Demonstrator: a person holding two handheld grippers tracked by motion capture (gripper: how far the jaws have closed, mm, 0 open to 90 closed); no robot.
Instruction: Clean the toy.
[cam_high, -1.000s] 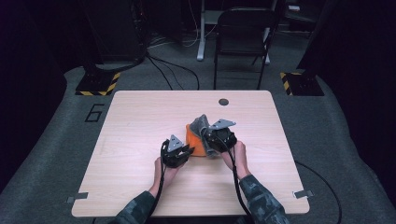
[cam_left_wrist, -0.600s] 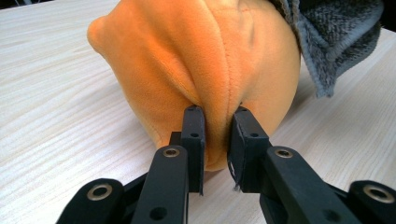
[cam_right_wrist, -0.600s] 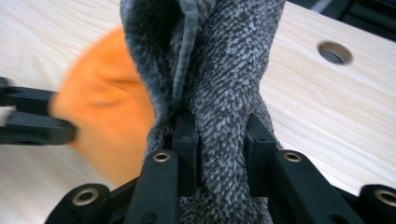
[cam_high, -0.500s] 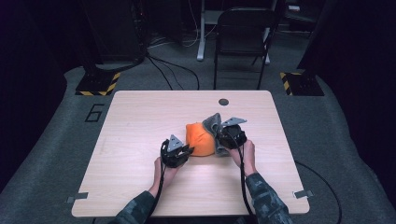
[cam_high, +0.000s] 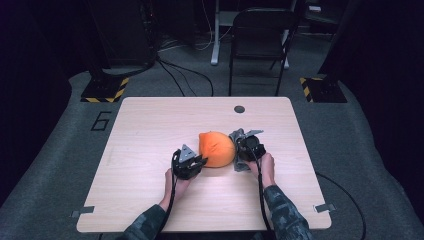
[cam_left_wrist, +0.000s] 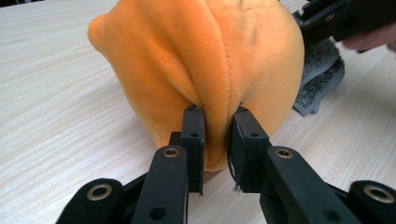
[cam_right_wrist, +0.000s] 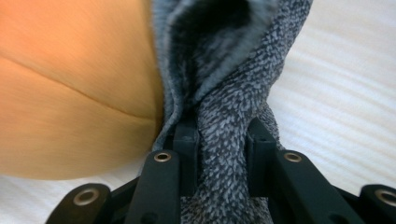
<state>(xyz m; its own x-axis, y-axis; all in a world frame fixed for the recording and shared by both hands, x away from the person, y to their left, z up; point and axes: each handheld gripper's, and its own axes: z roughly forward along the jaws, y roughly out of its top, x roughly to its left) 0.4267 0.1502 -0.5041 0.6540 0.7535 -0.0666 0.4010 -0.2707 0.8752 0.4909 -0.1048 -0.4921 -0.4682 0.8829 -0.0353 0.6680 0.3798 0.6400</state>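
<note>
An orange fleece cap (cam_high: 216, 148) lies bulged on the wooden table (cam_high: 150, 125), joined at its right side to grey knit fabric (cam_high: 240, 167). My left gripper (cam_high: 198, 162) is at the cap's near left, shut on a fold of the orange fleece (cam_left_wrist: 201, 60); the pads (cam_left_wrist: 194, 126) pinch it low down. My right gripper (cam_high: 241, 149) is at the cap's right, shut on a bunched strip of the grey knit (cam_right_wrist: 233, 84), with the orange fleece (cam_right_wrist: 70, 93) just to its left. The left gripper view also shows the grey knit (cam_left_wrist: 320, 74) and the right gripper (cam_left_wrist: 336, 18).
A small dark round hole (cam_high: 239, 108) sits near the table's far edge. A black chair (cam_high: 260, 45) stands behind the table, with cables on the floor and hazard-striped bases (cam_high: 105, 90) at both far corners.
The right gripper has moved right and down toward the table with the grey knit, and more of the rounded orange cap now shows between the grippers. The left gripper has stayed put.
</note>
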